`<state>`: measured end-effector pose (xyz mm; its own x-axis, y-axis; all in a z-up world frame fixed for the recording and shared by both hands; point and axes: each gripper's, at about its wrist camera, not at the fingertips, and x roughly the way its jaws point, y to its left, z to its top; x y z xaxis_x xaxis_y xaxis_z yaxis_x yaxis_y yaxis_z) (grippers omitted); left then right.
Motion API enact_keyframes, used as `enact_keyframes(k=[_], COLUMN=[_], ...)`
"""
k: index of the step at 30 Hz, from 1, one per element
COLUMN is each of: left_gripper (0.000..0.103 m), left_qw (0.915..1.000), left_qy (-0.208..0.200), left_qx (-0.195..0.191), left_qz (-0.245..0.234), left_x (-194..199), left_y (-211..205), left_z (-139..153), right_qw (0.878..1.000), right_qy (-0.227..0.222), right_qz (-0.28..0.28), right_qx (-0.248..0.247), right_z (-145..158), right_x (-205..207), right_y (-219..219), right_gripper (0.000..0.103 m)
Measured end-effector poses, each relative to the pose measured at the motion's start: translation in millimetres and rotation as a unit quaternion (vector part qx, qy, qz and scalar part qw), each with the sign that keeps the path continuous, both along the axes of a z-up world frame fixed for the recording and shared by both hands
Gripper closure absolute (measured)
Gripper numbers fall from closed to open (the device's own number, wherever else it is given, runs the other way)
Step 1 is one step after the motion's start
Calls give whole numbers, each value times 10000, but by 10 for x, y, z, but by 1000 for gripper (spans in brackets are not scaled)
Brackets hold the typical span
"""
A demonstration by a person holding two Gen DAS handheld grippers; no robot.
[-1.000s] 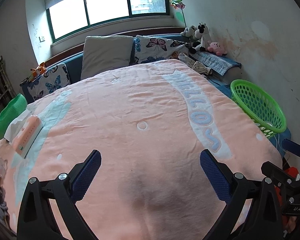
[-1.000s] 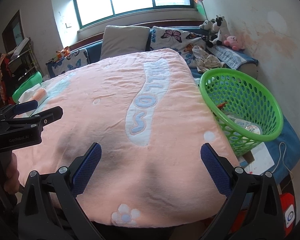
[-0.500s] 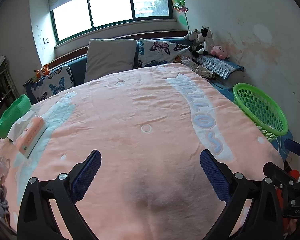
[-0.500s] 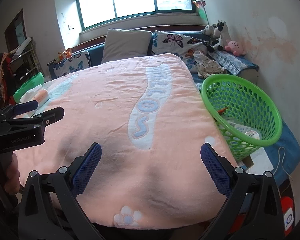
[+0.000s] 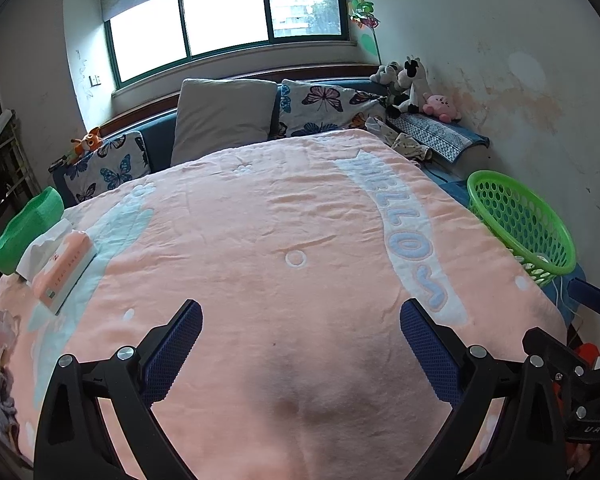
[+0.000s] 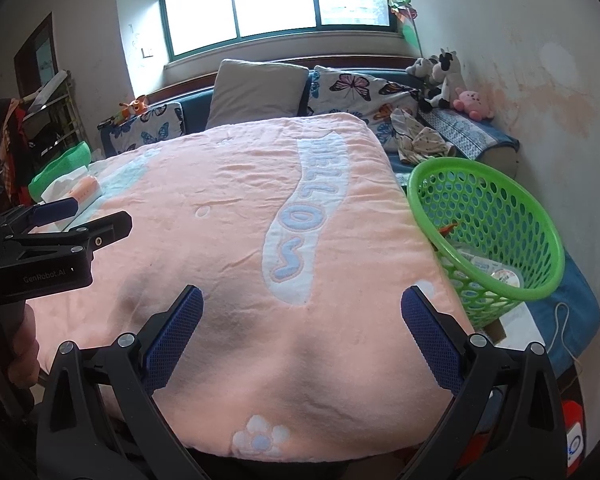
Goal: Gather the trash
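With both my left gripper (image 5: 300, 344) and right gripper (image 6: 302, 340) pulled back, jaws apart (empty), the green basket (image 6: 488, 236) beside the bed already held wrappers.

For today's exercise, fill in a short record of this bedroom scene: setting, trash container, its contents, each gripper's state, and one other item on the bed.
setting: bed with pink blanket
trash container: green basket, at the bed's right edge
contents: wrappers and packets; exact items unclear
left gripper: open, empty
right gripper: open, empty
other item: tissue pack, left edge of bed
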<state>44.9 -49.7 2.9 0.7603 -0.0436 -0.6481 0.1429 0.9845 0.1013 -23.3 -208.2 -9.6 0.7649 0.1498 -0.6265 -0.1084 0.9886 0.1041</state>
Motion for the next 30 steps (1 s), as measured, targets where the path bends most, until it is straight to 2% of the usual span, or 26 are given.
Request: enact_keyframes(k=[30], left_gripper=[7], left_qw=[10000], left_qy=[40], left_qx=[25], left_qz=[-19], left_x=[-3], left_y=[17], left_z=[-46], right_qw=[10000], right_qy=[27], right_qz=[38], right_qx=[15], right_z=[-24], right_x=[17], right_y=[46], right_gripper=[4])
